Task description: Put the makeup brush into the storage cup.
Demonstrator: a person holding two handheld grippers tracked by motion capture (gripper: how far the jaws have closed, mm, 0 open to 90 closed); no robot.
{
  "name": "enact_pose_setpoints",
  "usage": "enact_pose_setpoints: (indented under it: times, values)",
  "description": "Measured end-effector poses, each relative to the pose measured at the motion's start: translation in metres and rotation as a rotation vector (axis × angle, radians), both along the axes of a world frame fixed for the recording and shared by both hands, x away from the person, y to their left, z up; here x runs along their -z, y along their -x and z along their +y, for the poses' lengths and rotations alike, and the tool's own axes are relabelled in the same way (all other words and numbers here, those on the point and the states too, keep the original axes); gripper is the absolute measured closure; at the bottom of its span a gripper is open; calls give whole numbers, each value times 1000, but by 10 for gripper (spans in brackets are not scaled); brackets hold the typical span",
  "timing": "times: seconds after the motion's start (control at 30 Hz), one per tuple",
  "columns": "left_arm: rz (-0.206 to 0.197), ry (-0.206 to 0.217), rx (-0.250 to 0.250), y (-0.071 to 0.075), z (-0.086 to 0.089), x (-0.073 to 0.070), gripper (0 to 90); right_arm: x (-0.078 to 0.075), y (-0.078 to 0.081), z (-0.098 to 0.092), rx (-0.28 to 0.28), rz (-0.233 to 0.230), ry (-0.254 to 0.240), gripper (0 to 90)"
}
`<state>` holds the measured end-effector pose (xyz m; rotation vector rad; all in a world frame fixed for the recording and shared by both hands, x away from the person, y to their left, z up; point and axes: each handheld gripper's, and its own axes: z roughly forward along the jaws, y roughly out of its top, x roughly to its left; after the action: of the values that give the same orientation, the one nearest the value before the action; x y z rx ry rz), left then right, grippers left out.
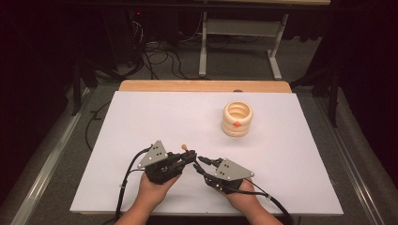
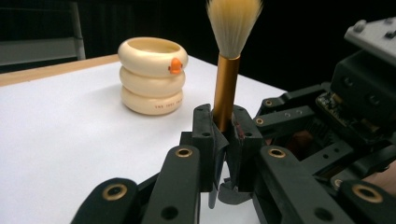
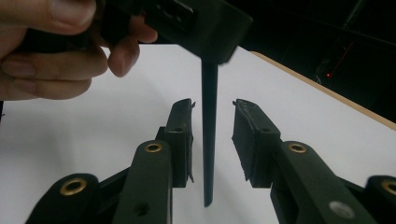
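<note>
A brush (image 2: 227,70) with tan bristles, a gold ferrule and a thin dark handle (image 3: 208,140) stands between the pads of my left gripper (image 2: 224,130), which is shut on the ferrule. In the high view the left gripper (image 1: 187,157) sits at the front middle of the white board, and the brush tip (image 1: 186,148) pokes up from it. My right gripper (image 1: 202,161) faces it from the right. Its jaws (image 3: 213,109) stand open on either side of the handle, with a gap at each pad. A cream ringed pot (image 1: 237,118) with an orange spot stands at the far right.
The white board (image 1: 141,122) lies on a table with a wooden strip (image 1: 202,86) along its far edge. Beyond it are cables on the floor and a metal desk frame (image 1: 241,42). The hand holding the left gripper (image 3: 56,51) is close above the right jaws.
</note>
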<state>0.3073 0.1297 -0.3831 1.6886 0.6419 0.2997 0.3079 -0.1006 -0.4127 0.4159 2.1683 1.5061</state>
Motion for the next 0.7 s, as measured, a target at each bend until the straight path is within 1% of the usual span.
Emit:
enact_pose_setpoints:
  times: [0.03,0.1,0.37,0.4,0.47,0.6,0.63,0.7]
  values:
    - [0,-8,2,0,-1,1,831,-1,1,0,7,1,11,718]
    - [1,-13,8,1,-3,2,831,-1,1,1,-7,-8,4,733]
    - [3,-13,19,1,-5,2,830,-2,2,2,-11,-9,9,830]
    - [3,-13,19,1,-5,2,830,-2,2,1,-2,-7,14,846]
    - [2,-15,18,1,-5,2,829,-2,1,1,-9,-2,2,852]
    - [-2,-17,18,1,-6,1,824,-2,1,1,-6,-1,0,857]
    - [-3,-19,14,1,-6,1,815,-3,1,1,-5,2,2,857]
    - [-1,-11,15,1,-6,1,753,-3,1,1,-7,6,-8,858]
